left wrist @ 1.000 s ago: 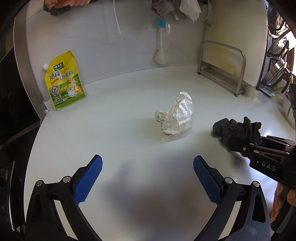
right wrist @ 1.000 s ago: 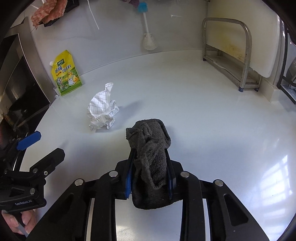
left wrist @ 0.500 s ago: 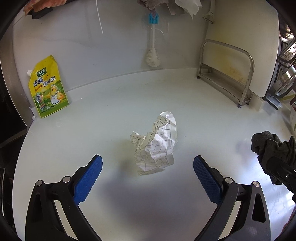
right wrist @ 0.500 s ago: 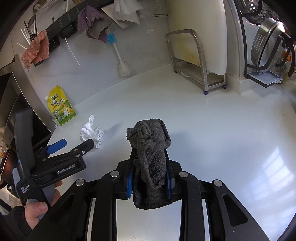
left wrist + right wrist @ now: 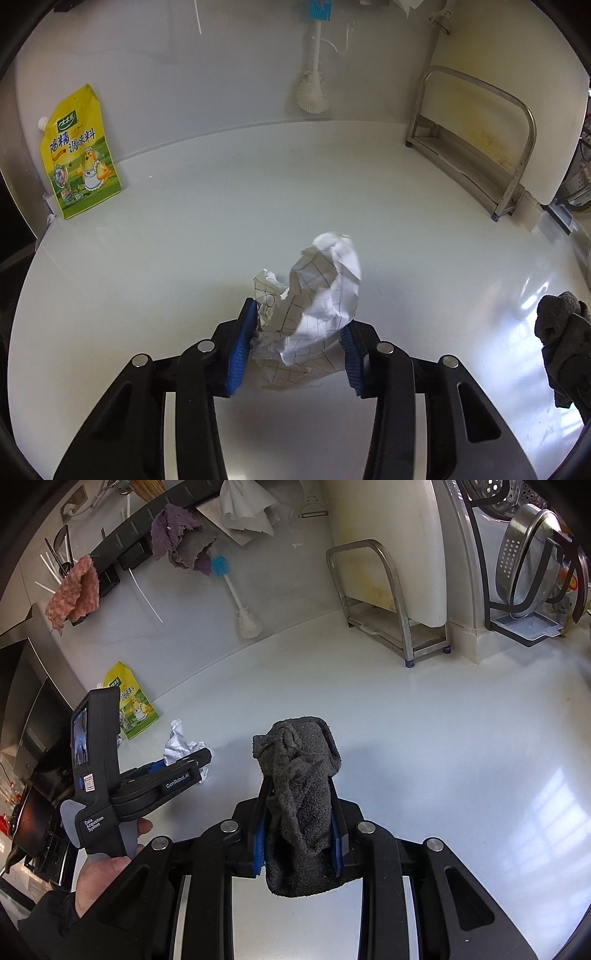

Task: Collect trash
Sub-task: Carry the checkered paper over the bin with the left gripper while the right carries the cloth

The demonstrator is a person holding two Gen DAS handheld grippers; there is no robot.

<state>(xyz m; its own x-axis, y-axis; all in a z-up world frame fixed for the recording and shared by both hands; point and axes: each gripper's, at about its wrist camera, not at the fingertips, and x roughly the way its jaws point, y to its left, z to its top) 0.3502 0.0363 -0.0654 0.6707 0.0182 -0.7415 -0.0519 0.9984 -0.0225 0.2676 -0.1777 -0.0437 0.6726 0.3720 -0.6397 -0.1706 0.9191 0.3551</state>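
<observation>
A crumpled ball of white squared paper (image 5: 314,299) lies on the white counter (image 5: 221,229). My left gripper (image 5: 297,330) is shut on its near part, the blue pads pressing both sides. The paper also shows in the right wrist view (image 5: 181,744), with the left gripper (image 5: 192,762) around it. My right gripper (image 5: 297,812) is shut on a dark grey cloth (image 5: 299,786) and holds it above the counter. The cloth shows at the right edge of the left wrist view (image 5: 563,343).
A yellow seasoning pouch (image 5: 79,155) leans on the back wall at the left. A white dish brush (image 5: 314,92) hangs on the wall. A steel rack (image 5: 476,147) stands at the back right. A dish drainer with a colander (image 5: 524,561) is further right.
My left gripper has moved forward over the paper and closed on it. My right gripper has drawn back and up with the cloth still in it.
</observation>
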